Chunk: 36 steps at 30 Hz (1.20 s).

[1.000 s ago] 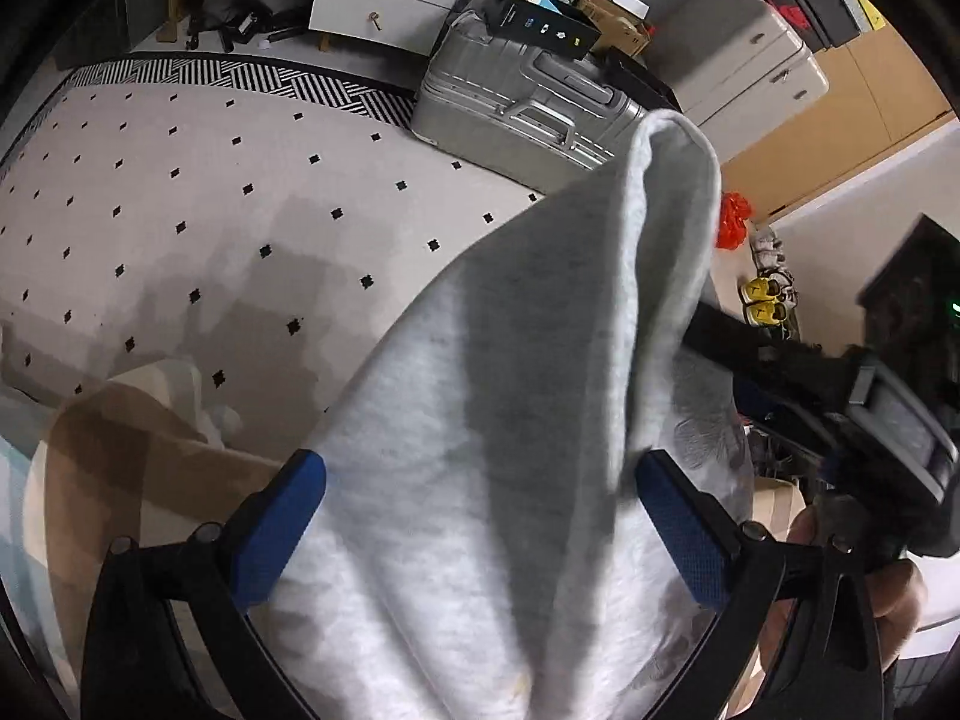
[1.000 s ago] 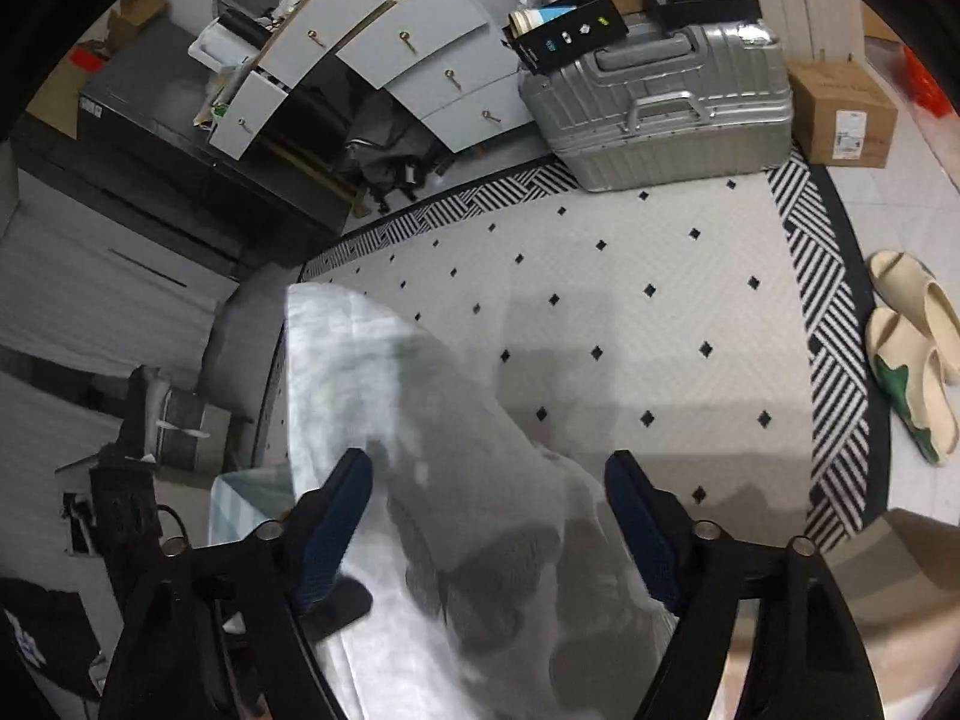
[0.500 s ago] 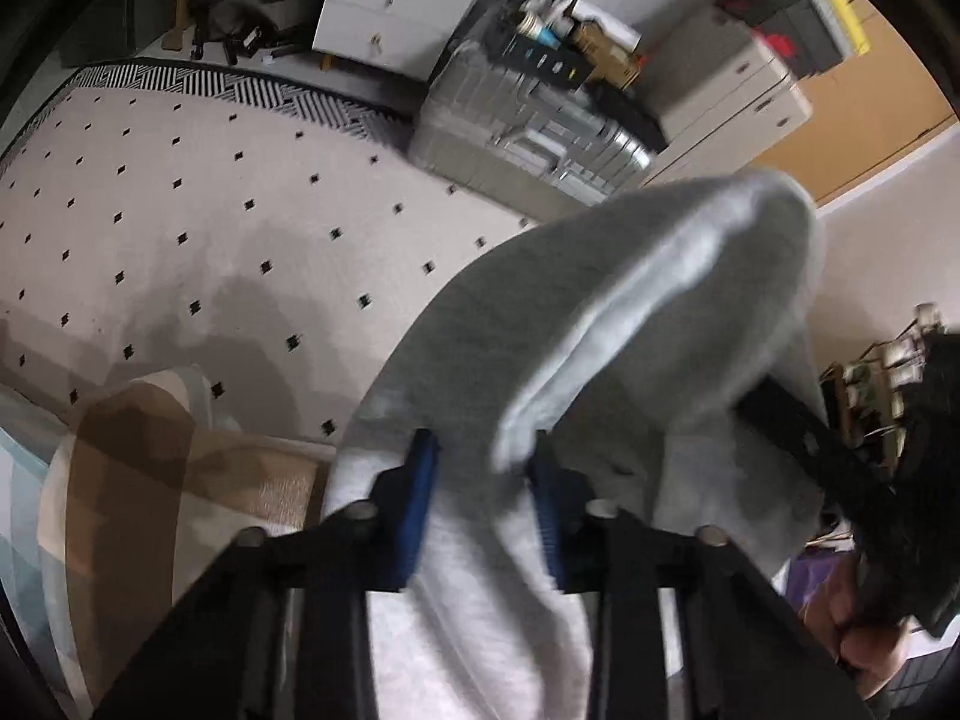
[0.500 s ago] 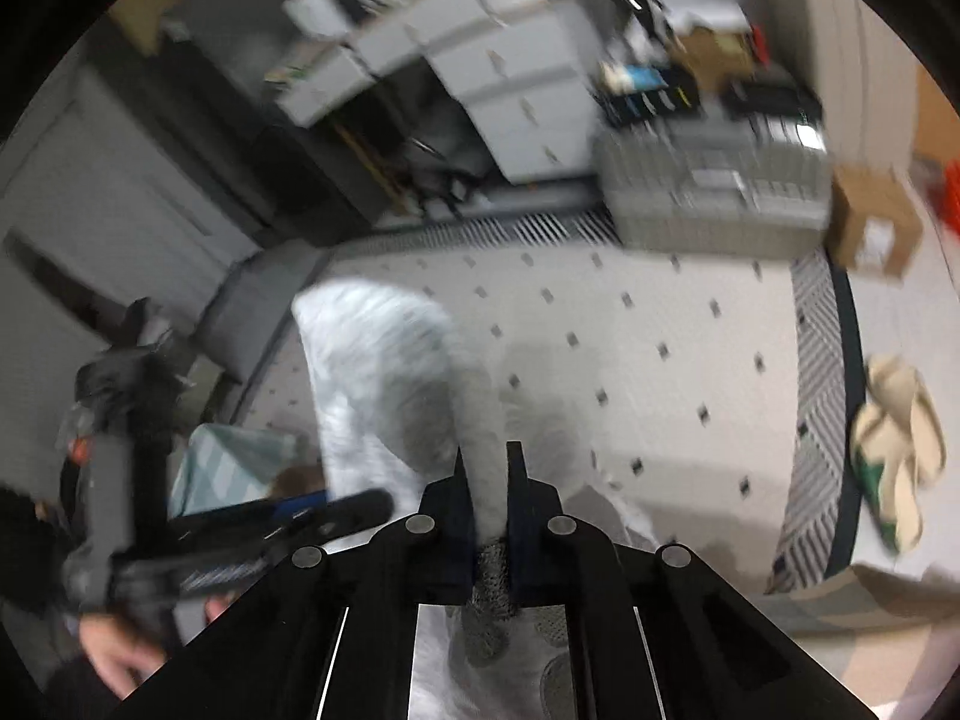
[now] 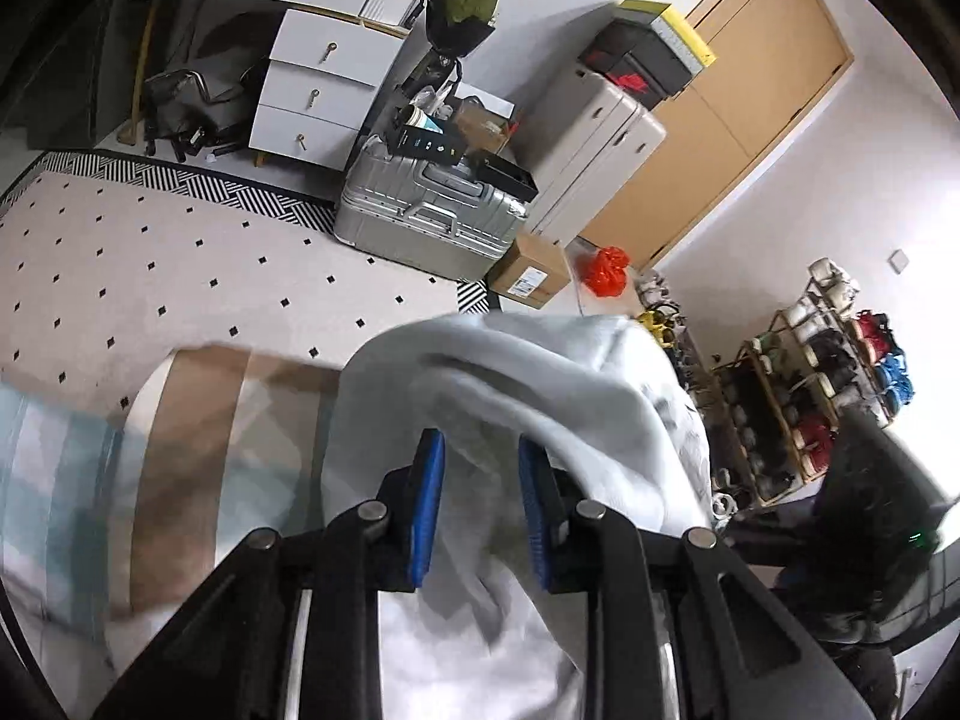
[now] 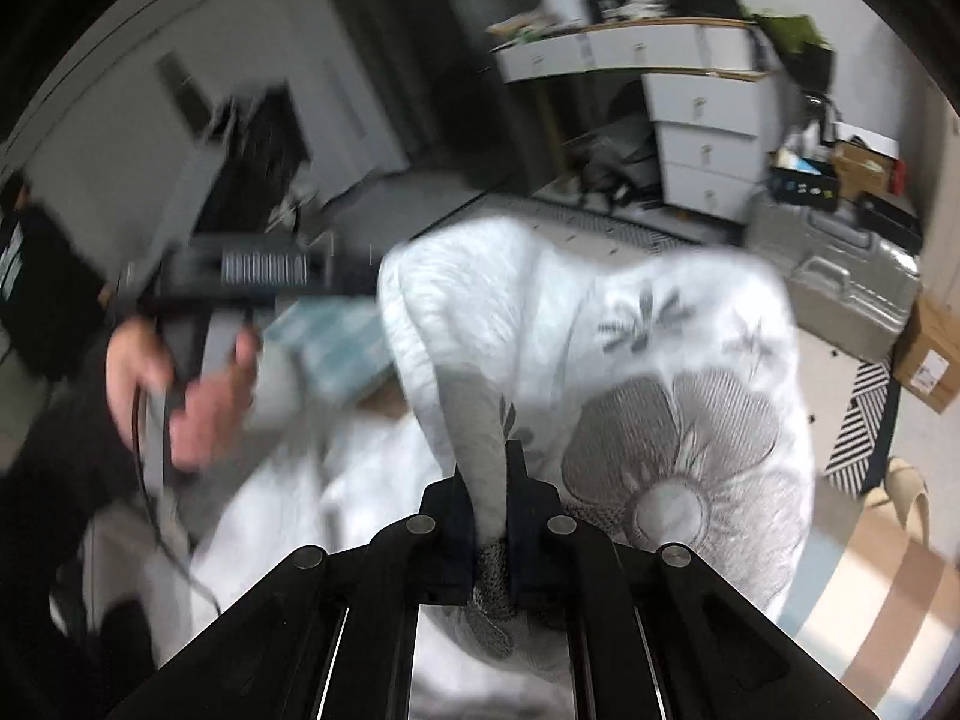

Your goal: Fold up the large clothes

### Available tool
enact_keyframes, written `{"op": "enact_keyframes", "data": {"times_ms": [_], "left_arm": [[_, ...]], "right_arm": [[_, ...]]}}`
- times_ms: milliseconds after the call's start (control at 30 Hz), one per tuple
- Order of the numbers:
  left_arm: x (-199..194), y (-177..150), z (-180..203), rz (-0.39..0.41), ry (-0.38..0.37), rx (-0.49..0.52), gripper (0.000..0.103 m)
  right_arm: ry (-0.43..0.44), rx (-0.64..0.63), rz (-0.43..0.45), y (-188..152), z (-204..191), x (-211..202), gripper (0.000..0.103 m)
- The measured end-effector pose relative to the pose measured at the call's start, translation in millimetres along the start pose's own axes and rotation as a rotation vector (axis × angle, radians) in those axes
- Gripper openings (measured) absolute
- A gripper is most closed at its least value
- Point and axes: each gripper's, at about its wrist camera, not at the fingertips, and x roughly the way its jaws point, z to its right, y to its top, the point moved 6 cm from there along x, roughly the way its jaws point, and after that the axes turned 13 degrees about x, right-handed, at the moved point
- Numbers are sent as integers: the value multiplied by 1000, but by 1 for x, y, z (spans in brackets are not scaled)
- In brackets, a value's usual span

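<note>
Beyond the garment, suitcase (image 5: pixel 429 222): closed, dark boxes on its lid.
Left gripper (image 5: pixel 480 504): jaws narrow, blue pads pinching a bunched fold of the grey garment (image 5: pixel 540 396).
Right gripper (image 6: pixel 489 516): clamped tight on another fold; flower print faces the camera.
Garment's place: lifted over striped bedding (image 5: pixel 198 456).
Unclear: hand (image 6: pixel 180 396) blurred.

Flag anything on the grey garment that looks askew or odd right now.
The grey garment hangs bunched, not flat: its flower print is draped and creased. Left gripper and right gripper each pinch a fold. No damage visible.
</note>
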Motion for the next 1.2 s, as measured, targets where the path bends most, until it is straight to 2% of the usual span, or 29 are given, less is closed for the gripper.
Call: {"op": "enact_keyframes", "data": {"times_ms": [67,100,200,267,300,333,433,500,567,633,733,800,933,1033,1100,1200], "left_arm": [[-15,-8,-1,20,11,-9,20],[-22,-11,-4,29,-7,-38,20],[-24,-11,-12,33,-7,-97,20],[-22,-12,-8,21,-43,-96,32],[-18,-14,-3,8,-61,-87,50],[-15,-15,2,-2,-66,-79,62],[8,-10,25,-44,-111,-71,63],[26,-9,42,-79,-126,-44,63],[54,-13,52,-118,-67,7,63],[75,-25,44,-156,9,7,63],[91,-55,19,-229,25,-71,63],[97,-81,0,-292,61,-118,63],[101,-99,-23,-294,48,-147,65],[105,-94,-22,-300,49,-154,65],[106,-91,-21,-299,80,-126,65],[106,-94,-21,-302,112,-94,65]], "right_arm": [[-16,-24,-23,-20,-2,-2,7],[-18,-31,-42,-29,-3,-1,7],[-114,-112,-109,-58,-6,10,7],[-176,-163,-140,-71,-8,21,8],[-208,-192,-157,-75,-8,26,8],[-251,-227,-171,-81,-8,32,8],[-364,-327,-203,-94,-7,47,8],[-362,-351,-187,-99,-13,52,8],[-321,-374,-163,-102,-19,52,8],[-308,-380,-137,-105,-20,49,8],[-278,-293,-143,-102,-7,47,8],[-259,-228,-145,-95,7,45,9],[-207,-53,-113,-82,24,34,10],[-249,-102,-108,-80,18,38,13],[-261,-127,-97,-84,8,35,14],[-146,-33,-59,-77,-3,8,16]]}}
